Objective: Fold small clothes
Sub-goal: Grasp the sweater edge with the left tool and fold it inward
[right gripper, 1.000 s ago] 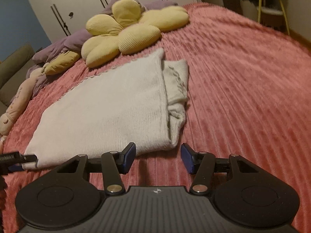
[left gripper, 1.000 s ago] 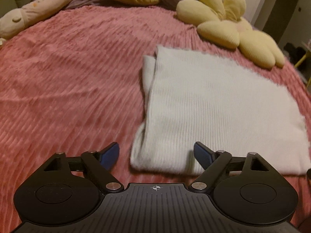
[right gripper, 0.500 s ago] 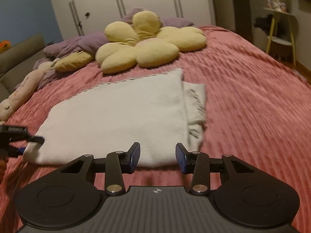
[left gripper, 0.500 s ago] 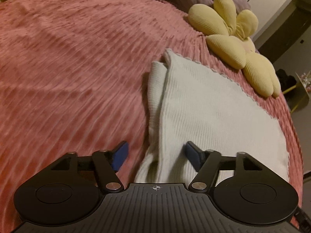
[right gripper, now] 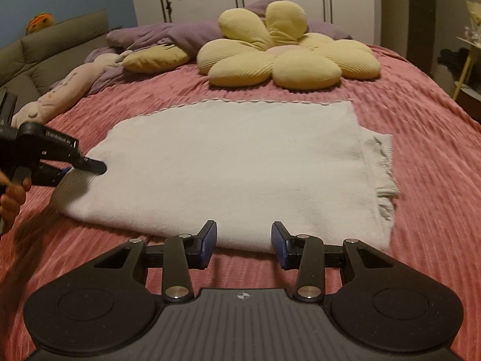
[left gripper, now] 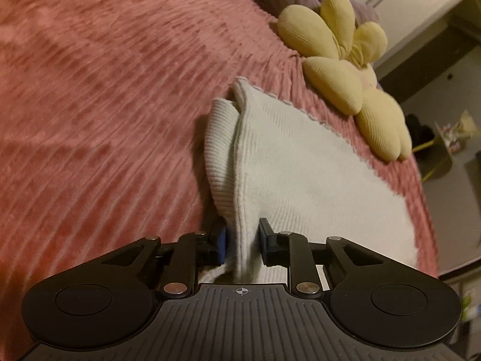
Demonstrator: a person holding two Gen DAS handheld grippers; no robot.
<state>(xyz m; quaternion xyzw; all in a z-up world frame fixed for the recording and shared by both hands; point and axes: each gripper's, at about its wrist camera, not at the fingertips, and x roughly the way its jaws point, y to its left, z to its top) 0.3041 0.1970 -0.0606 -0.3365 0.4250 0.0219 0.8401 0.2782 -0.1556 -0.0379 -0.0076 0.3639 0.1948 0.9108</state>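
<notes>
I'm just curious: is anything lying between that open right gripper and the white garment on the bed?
Nothing visible. Only bare pink bedspread separates the open right gripper from the garment's near edge. The flower pillow lies beyond the garment, and the left gripper already pinches its corner.

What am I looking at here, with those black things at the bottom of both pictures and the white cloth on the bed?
No robot arm here: a person holds a two-finger tool in each hand, with a wide-angle camera on each looking along its fingers. One picture is from the left tool, the other from the right. On the pink bedspread lies a partly folded white knit garment, with a yellow flower cushion beyond. The left gripper has closed its fingers on the garment's edge; the right view shows it too, at the left side. The right gripper is open at the near edge, holding nothing.
</notes>
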